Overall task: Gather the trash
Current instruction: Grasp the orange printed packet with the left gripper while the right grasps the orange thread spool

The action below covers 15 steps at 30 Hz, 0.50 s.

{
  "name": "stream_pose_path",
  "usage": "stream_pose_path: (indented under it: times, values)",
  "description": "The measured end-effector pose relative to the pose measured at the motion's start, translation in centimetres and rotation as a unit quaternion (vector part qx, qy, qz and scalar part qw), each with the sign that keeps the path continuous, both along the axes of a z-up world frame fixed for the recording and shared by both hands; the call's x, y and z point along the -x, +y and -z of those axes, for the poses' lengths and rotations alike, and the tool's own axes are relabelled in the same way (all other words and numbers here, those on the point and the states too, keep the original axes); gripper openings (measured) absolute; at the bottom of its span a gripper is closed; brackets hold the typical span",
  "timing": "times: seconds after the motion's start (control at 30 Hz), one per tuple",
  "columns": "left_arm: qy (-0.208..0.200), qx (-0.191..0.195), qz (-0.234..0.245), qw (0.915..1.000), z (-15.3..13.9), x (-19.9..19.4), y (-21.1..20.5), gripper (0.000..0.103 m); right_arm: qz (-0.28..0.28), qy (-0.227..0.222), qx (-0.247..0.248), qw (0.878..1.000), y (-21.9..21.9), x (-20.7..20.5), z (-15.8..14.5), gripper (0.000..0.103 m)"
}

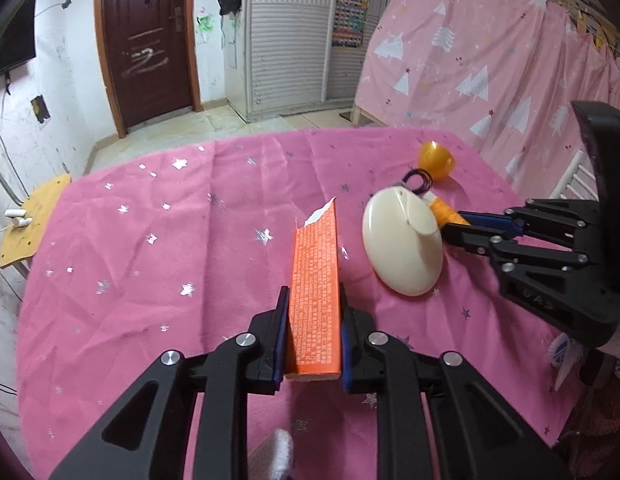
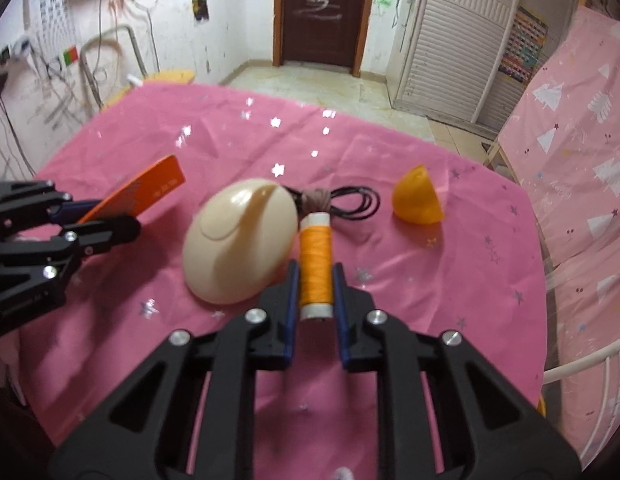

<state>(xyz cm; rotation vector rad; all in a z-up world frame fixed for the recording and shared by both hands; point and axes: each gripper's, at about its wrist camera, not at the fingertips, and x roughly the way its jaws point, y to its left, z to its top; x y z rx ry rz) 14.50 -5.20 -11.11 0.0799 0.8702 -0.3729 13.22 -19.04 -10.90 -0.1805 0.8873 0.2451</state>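
The orange box's (image 1: 314, 300) print is too fine to read. The cream mouse (image 1: 404, 240) hides most of the thread spool (image 1: 446, 213). Wall chart (image 1: 350, 14) text illegible.

Pink star cloth (image 2: 390, 300) (creased) carries mouse (image 2: 237, 240), orange half-shell (image 2: 418, 200).

Home, lived-in room, likely bedroom. Ahead of me: dark brown wooden door (image 1: 145, 40) with scribble marks, white louvred wardrobe (image 1: 287, 36), colourful chart (image 1: 350, 14) taped beside it. Walls white, scuffed, drawn on; loose cables (image 2: 101, 60) dangling on one side, dark screen (image 1: 11, 40) mounted high. Tiled floor (image 2: 318, 88). My table under pink star-print cloth (image 1: 169, 240); pink tree-print fabric (image 1: 490, 60) draped over wooden frame to one side. Small yellow stool (image 1: 29, 220) near wall.
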Motion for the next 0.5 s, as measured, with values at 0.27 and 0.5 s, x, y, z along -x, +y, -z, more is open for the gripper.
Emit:
stream_pose_path:
  times: [0.27, 0.5]
  values:
    - [-0.035, -0.003, 0.006, 0.9994, -3.3, 1.6, -1.5, 0.012, 0.039, -0.059, -0.048, 0.996, -3.8, 2.9, -3.6, 0.015]
    - [-0.057, -0.011, 0.042, 0.9974, -5.4, 3.8, -6.1, 0.012, 0.086, -0.088, -0.073, 0.990, -8.9, 6.3, -4.5, 0.015]
